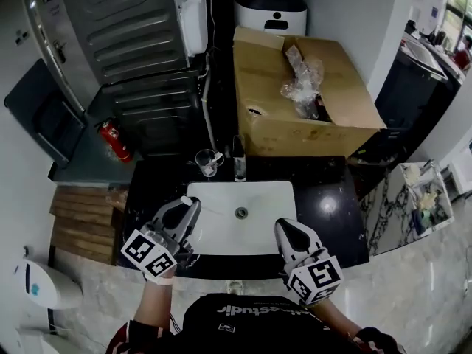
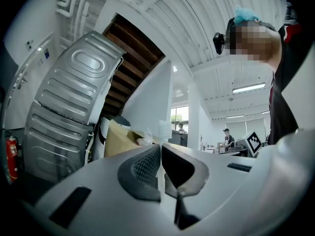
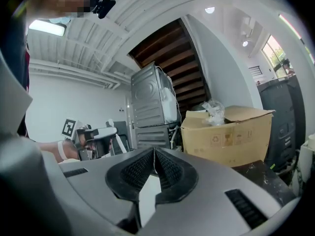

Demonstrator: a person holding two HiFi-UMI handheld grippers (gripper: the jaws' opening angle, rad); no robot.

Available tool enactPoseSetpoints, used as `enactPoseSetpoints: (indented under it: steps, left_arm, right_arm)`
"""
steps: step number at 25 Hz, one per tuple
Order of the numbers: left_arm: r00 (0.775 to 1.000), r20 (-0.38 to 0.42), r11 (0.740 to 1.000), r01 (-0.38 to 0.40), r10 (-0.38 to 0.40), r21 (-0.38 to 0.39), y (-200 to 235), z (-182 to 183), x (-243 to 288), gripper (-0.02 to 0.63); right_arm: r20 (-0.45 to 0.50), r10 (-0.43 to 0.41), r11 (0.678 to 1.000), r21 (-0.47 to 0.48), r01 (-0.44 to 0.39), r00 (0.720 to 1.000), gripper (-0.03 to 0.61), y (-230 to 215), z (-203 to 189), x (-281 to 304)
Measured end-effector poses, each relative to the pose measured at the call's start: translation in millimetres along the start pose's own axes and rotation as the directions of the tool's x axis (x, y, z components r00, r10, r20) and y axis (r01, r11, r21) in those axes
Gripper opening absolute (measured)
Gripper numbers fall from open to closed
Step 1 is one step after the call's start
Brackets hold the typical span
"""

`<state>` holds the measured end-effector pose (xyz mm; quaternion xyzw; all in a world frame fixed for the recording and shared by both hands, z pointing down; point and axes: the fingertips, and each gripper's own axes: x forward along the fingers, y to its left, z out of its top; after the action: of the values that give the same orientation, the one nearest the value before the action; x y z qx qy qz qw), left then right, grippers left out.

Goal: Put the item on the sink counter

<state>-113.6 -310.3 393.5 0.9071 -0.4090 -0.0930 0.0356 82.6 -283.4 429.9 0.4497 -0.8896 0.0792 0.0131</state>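
Observation:
My left gripper (image 1: 192, 208) hovers over the front left of the white sink basin (image 1: 221, 234), set in the black sink counter (image 1: 332, 212). In the left gripper view its jaws (image 2: 161, 150) are shut on a thin white toothbrush (image 2: 164, 132), which stands up between the pads with its head above the tips. My right gripper (image 1: 285, 228) is over the front right of the basin, shut with nothing in it (image 3: 154, 154). The right gripper view also shows the left gripper (image 3: 96, 136) off to the left.
A glass cup (image 1: 207, 161) and a dark faucet (image 1: 239, 159) stand at the back of the counter. Behind them sits an open cardboard box (image 1: 310, 94) with plastic wrap inside. A grey metal appliance (image 1: 133, 43) and a red fire extinguisher (image 1: 114, 140) are at the left.

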Motion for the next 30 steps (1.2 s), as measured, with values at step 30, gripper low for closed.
enactPoseSetpoints:
  steps: [30]
  left_arm:
    - [0.929, -0.359, 0.992, 0.056, -0.093, -0.113, 254, -137, 148, 0.023]
  right_arm:
    - [-0.178, -0.135, 0.990, 0.008, 0.139, 0.975, 0.040, -14, -36, 114]
